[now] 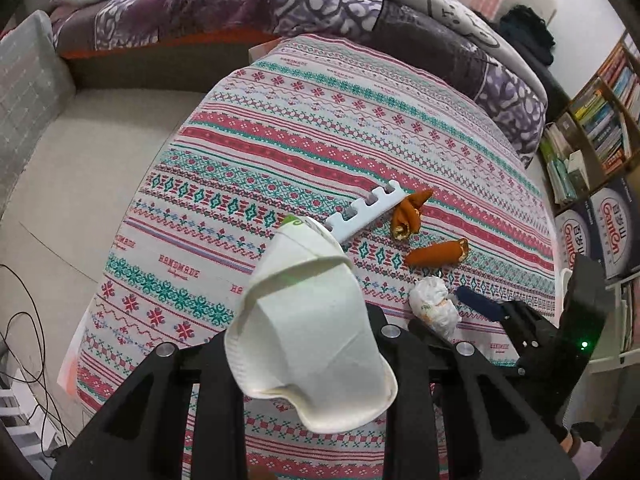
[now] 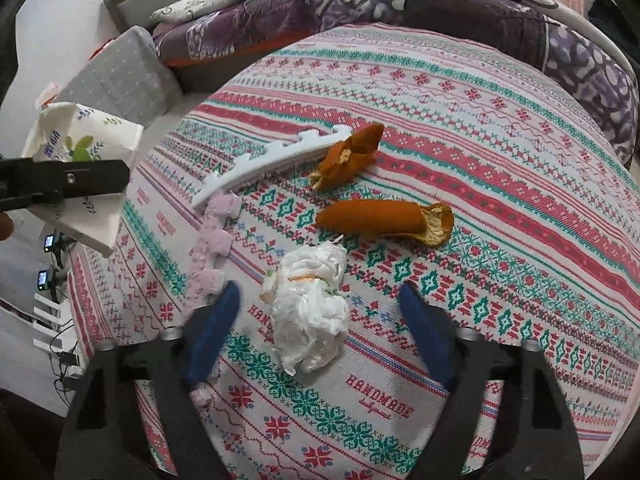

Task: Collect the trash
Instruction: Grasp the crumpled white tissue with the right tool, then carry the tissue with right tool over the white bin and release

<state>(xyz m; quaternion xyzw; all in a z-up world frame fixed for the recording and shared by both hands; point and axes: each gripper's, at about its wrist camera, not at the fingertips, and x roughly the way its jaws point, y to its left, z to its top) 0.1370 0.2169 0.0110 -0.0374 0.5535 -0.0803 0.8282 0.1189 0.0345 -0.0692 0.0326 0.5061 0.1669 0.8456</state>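
Blue fingers (image 2: pixel 212 332) of our right gripper (image 2: pixel 316 328) stand apart on either side of the crumpled white tissue wad (image 2: pixel 310 312), which lies on the patterned tablecloth (image 2: pixel 500 128) between them, nearer the left finger; neither pad clearly presses on it. We hold the carton (image 1: pixel 308 320) with our left gripper (image 1: pixel 312 364): its jaws are clamped on the white, flattened paper box, which hangs in front of the camera and hides the fingertips. In the right wrist view that same carton shows a green and blue printed side, pinched in the black gripper and raised off the left edge of the table.

Just beyond the tissue lie two orange peels: a long curled peel (image 2: pixel 384 222) close behind it, and a folded peel (image 2: pixel 348 156) further back. A white notched foam strip (image 2: pixel 268 160) rests against the folded peel, and a pale pink notched foam strip (image 2: pixel 212 248) runs from its near end down past our right gripper's left finger.

Behind the table we see a purple patterned quilt (image 1: pixel 224 12), a grey cushion (image 2: pixel 120 76) and, at the right, bookshelves (image 1: pixel 600 120).
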